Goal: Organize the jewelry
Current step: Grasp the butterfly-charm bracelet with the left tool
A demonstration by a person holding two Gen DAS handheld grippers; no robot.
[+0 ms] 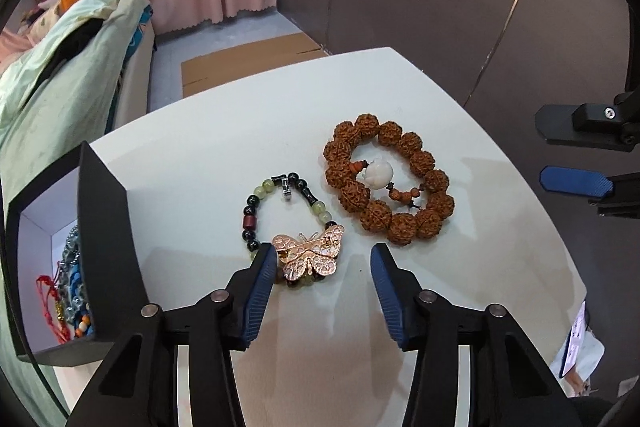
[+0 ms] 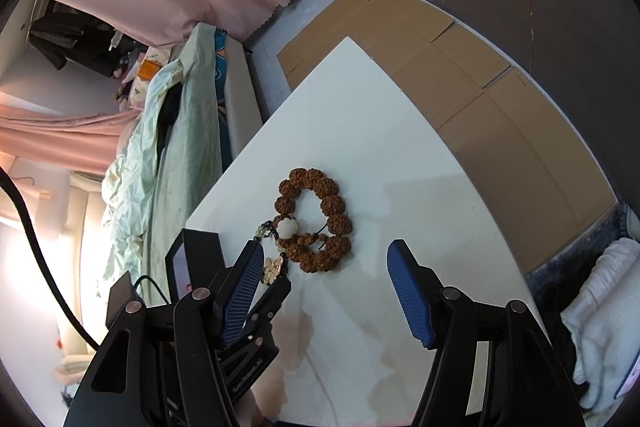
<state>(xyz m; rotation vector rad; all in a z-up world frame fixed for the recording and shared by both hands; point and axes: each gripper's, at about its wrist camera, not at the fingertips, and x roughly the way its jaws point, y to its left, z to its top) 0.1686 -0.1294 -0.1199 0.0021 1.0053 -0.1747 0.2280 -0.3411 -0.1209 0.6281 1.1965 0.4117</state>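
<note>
A rose-gold butterfly brooch point(image 1: 310, 257) lies on the near part of a green-and-black bead bracelet point(image 1: 256, 211) on the white table point(image 1: 200, 163). My left gripper point(image 1: 324, 259) is open and empty, its fingers either side of the brooch, the left pad point(image 1: 260, 291) close to it. A brown rudraksha bracelet point(image 1: 388, 179) with a white bead lies to the right; it also shows in the right wrist view point(image 2: 316, 219). My right gripper point(image 2: 324, 263) is open and empty, above the table near that bracelet; it also shows in the left wrist view point(image 1: 576, 183).
A black jewelry box point(image 1: 68, 259) with a white interior stands at the table's left edge and holds several pieces. A bed with pale green bedding point(image 1: 60, 75) lies left. Flattened cardboard point(image 2: 460, 75) is on the floor beyond the table.
</note>
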